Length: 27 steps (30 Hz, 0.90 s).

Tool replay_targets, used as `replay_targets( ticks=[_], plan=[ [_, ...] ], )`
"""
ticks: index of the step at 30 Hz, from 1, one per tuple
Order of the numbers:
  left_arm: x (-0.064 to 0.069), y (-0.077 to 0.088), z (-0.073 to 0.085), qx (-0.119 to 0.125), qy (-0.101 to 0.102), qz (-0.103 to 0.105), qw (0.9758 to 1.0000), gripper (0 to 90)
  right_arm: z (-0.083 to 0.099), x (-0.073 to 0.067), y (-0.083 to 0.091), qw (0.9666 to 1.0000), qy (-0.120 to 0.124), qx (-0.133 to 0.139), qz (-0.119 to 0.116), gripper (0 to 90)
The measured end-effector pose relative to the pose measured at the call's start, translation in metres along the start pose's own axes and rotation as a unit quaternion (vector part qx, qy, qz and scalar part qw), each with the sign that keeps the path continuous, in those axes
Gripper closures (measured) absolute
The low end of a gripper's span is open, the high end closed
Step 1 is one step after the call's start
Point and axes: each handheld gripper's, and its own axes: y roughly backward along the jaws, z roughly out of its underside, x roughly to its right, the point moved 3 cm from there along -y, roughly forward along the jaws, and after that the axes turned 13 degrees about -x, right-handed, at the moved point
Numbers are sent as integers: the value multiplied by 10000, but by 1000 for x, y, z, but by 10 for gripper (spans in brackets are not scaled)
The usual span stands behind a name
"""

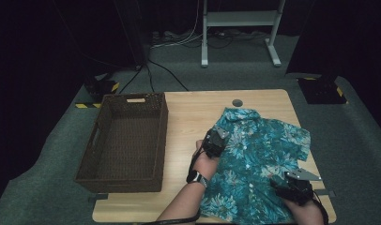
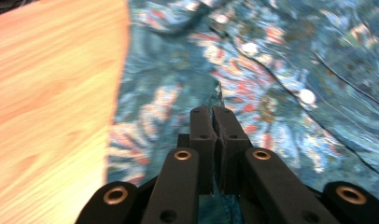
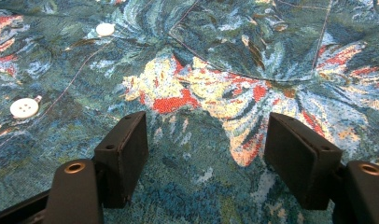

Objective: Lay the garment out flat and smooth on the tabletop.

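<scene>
The left gripper (image 2: 213,109) has its jaws clenched on a pinch of the teal, flower-printed, short-sleeved button shirt (image 1: 259,159), near its left edge. The right gripper (image 3: 208,140) hangs with its jaws spread wide and nothing between them, just above the cloth near the hem. The shirt lies spread, front up, on the right half of the pale wooden table (image 1: 193,117).

The pinch looks thin, so a quick lift could let the fabric slip out, or drag the whole shirt off the near edge.

Farther left stands an empty dark brown woven basket (image 1: 125,140). Beyond the table lie grey carpet (image 1: 235,70), black cables (image 1: 156,70) and a white metal stand (image 1: 238,28).
</scene>
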Motion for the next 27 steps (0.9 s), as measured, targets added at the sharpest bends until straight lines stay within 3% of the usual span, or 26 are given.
replay_targets(
  ticks=[9, 17, 18, 22, 27],
  plan=[
    [-49, 24, 8, 135, 620, -307, 9975, 869, 0, 0, 0, 10000, -3, 3, 14, 304],
    [-80, 44, 8, 289, 1012, -629, 9925, 853, 0, 0, 0, 10000, -9, 2, 20, 304],
    [-87, 48, 6, 327, 1106, -713, 9908, 853, 0, 0, 0, 10000, -6, 3, 21, 304],
    [-93, 57, 1, 485, 1152, -954, 9876, 727, 0, 0, 0, 10000, -6, 3, 24, 304],
    [-88, 58, -3, 512, 1063, -900, 9889, 659, 0, 0, 0, 10000, -7, 4, 22, 305]
  ],
)
